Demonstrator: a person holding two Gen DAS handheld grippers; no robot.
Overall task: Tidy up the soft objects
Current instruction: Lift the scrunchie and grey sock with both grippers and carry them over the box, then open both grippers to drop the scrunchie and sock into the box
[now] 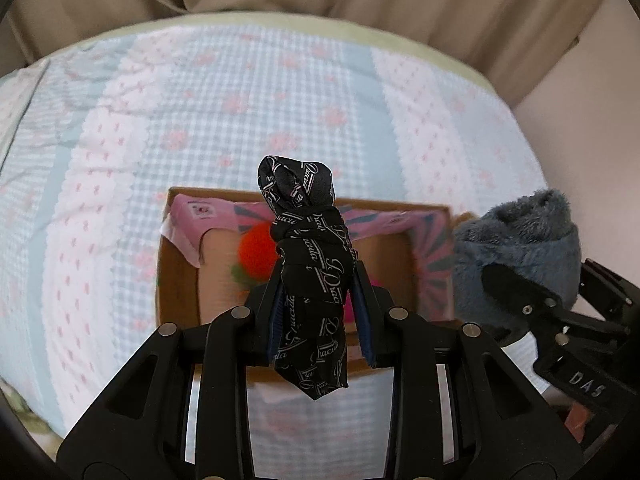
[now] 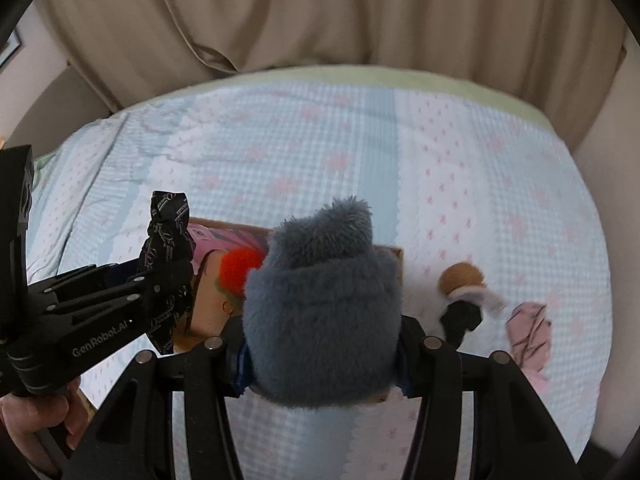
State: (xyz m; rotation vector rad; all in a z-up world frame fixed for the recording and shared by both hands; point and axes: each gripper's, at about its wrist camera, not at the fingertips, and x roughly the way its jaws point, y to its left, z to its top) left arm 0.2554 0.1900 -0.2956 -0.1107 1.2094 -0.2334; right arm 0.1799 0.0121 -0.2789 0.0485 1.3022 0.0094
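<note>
My left gripper (image 1: 318, 280) is shut on a knotted black cloth with white lettering (image 1: 310, 264), which hangs over an open cardboard box (image 1: 178, 280) on the bed. A red fluffy toy (image 1: 256, 254) lies inside the box. My right gripper (image 2: 322, 344) is shut on a grey-blue plush item (image 2: 320, 308), held just right of the left one above the same box (image 2: 208, 312). In the right wrist view the left gripper (image 2: 160, 292) with its black cloth (image 2: 166, 264) appears at the left, and the red toy (image 2: 238, 270) shows in the box.
A checked, flowered bedspread (image 1: 200, 100) covers the bed, with beige curtains (image 2: 320, 12) behind it. On the bed right of the box lie a brown-headed doll (image 2: 464, 280), a black item (image 2: 460, 318) and a pink cloth (image 2: 530, 336). A hand (image 2: 36, 420) holds the left gripper.
</note>
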